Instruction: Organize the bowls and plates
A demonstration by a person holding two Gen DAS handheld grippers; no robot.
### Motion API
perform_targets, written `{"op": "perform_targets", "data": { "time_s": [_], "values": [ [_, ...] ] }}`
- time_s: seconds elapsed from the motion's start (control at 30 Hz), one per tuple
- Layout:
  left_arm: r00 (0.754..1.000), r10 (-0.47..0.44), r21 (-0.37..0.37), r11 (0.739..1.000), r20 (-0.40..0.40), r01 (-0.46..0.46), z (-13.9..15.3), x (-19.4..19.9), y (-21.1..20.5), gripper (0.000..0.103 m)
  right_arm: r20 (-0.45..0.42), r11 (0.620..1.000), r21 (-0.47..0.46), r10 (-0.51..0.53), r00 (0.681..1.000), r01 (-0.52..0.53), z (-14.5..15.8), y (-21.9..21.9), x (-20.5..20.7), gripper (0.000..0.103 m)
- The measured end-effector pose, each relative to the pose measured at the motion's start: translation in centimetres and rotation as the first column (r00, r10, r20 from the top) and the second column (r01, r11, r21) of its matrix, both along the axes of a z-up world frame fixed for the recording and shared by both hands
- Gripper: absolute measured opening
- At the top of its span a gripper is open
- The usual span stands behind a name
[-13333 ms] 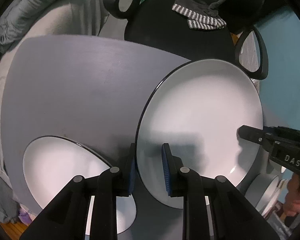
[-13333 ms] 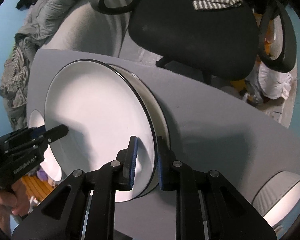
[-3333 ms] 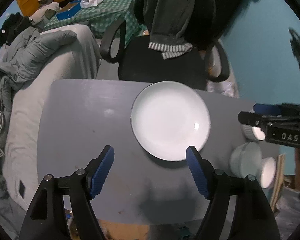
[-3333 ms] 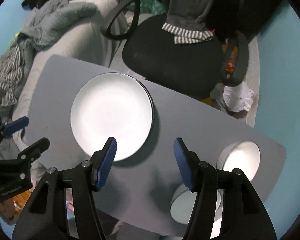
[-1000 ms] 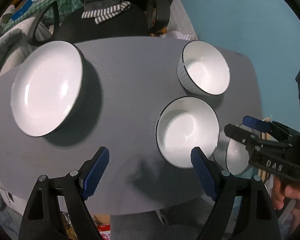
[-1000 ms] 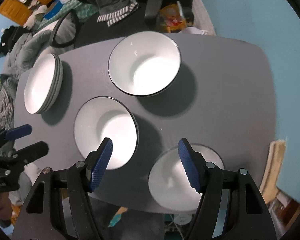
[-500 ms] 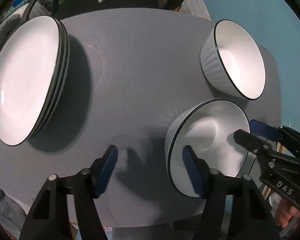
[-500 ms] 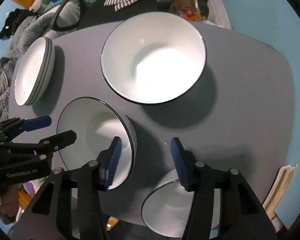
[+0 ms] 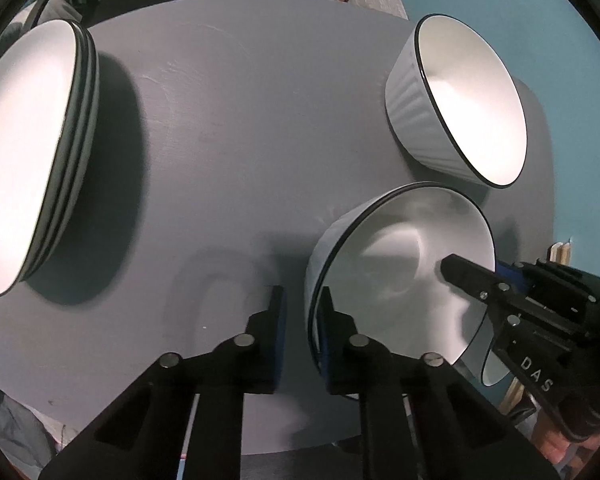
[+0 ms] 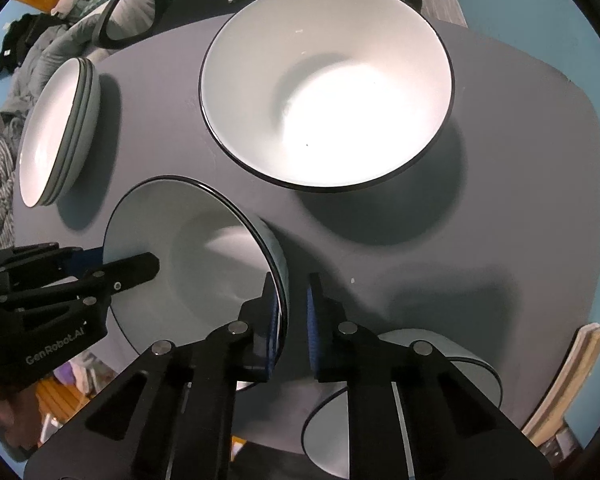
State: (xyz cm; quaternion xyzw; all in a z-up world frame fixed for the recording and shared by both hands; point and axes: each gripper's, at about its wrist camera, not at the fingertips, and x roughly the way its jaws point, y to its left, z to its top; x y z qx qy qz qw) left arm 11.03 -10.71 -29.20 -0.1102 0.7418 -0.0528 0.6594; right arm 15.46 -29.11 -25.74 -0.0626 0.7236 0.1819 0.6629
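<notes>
I have both grippers clamped on one bowl point(image 9: 400, 280) low at centre-right of the grey table point(image 9: 240, 140): my left gripper point(image 9: 300, 320) just closed over its near rim, my right gripper point(image 10: 290, 312) on the opposite rim. The plate stack point(image 9: 28, 152) sits far left.

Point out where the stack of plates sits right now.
The stack of plates sits at the far left of the grey table in both wrist views, apart from the bowls and nearest the office chair.
</notes>
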Motion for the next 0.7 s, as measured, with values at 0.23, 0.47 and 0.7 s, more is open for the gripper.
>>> {"op": "perform_targets", "data": {
  "time_s": [0.23, 0.47, 0.7],
  "values": [
    [1.0, 0.008, -0.008, 1.0, 0.014, -0.008, -0.1, -0.2, -1.0, 0.006, -0.023, 0.999, 0.01, -0.037, 0.999, 0.037, -0.4, -0.3, 0.1, 0.005],
    [1.0, 0.005, -0.004, 1.0, 0.005, -0.005, 0.1, -0.4, -1.8, 0.005, -0.017, 0.999, -0.009, -0.032, 0.999, 0.032, -0.2, -1.2, 0.0, 0.004],
    [0.999, -0.026, 0.005, 1.0, 0.018, 0.026, 1.8, -0.1, -2.3, 0.005, -0.019, 0.999, -0.008, -0.048, 0.999, 0.048, 1.2, -2.7, 0.4, 0.004]
  ]
}}
